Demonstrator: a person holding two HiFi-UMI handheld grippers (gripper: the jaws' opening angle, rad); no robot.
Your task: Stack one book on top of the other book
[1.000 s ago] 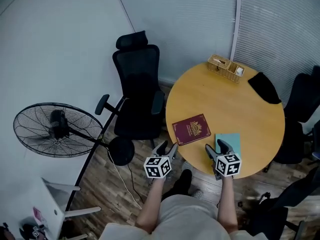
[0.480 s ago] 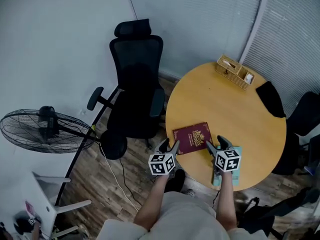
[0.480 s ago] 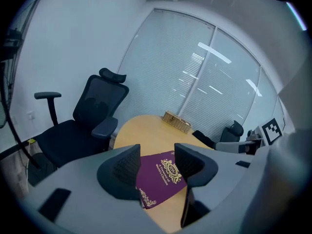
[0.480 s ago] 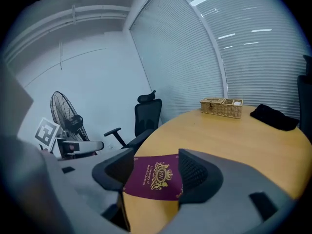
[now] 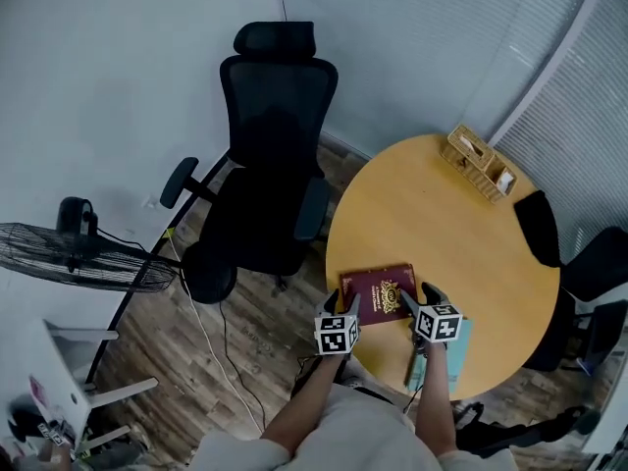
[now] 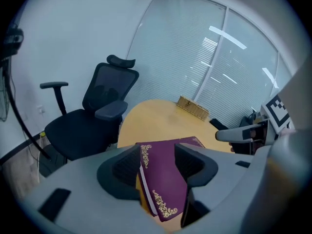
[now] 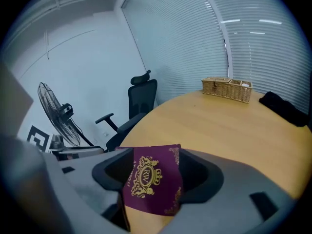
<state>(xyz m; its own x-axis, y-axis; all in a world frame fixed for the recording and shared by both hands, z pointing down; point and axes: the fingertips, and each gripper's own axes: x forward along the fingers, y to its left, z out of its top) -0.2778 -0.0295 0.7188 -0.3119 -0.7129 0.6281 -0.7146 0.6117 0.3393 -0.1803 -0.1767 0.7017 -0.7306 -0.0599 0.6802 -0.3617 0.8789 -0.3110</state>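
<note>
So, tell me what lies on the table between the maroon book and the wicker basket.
Nothing: the head view shows only bare table between the maroon book and the wicker basket. The right gripper view agrees.

The maroon book (image 7: 151, 182) has a gold crest on its cover with the letters "RW" under a crown, clear in the right gripper view. A line of small gold print runs beside the crest, too fine to read. The cubes (image 5: 338, 334) on the left hand-held gripper (image 5: 342, 304) and the right hand-held gripper (image 5: 420, 296) bear only black-and-white square code patterns.
</note>
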